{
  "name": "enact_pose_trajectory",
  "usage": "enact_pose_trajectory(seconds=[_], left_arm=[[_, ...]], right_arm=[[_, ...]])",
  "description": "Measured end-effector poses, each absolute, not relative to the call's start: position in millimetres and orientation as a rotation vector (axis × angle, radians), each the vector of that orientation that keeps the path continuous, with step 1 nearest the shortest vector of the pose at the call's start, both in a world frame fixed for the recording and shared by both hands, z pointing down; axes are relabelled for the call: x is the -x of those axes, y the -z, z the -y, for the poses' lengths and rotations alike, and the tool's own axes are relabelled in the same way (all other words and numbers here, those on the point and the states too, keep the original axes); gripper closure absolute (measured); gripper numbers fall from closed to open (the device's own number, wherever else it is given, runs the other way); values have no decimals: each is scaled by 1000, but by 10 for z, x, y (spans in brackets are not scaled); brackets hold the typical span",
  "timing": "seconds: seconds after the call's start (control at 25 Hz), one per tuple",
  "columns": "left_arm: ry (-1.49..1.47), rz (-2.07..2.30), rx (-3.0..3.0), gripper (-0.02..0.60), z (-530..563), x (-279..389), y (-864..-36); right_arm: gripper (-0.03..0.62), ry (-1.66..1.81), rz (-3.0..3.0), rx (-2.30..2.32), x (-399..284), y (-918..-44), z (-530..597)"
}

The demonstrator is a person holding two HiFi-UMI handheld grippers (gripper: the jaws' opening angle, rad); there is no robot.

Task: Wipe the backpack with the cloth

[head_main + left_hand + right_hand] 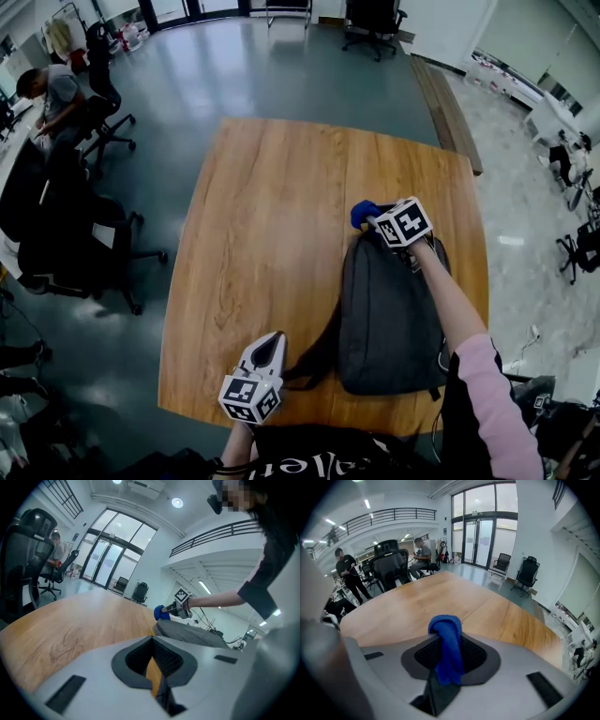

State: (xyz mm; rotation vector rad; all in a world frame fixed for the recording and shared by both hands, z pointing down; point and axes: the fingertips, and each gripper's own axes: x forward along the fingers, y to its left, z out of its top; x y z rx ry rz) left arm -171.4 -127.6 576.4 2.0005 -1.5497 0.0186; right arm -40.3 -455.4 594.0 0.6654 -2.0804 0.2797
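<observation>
Spreading wide beneath you, the wooden bench (272, 216) carries the dark grey backpack (389, 319), lying flat. Your left hand-held gripper (270, 342) sits just off the backpack's near left corner, by the loose strap, jaws drawn together with nothing between them. Your right hand-held gripper (373, 221) is up at the backpack's far end, jaws clamped on the blue cloth (362, 214), which bunches out at the backpack's top edge.

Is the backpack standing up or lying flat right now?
Lying flat: the backpack rests broadside on the table, a low hump in the left gripper view.
</observation>
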Motion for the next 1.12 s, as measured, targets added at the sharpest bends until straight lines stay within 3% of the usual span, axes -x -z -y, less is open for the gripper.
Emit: enact_pose_trajectory(seconds=[0.48,1.12], left_arm=[[30,1585,-1987,583,1130,1908,-5694],[75,1599,-2029,583,709,1894,-5481]], right_arm=[[490,-191,2020,-527,707,-5954,4010],[490,-222,2133,-430,806,-5720,2379]])
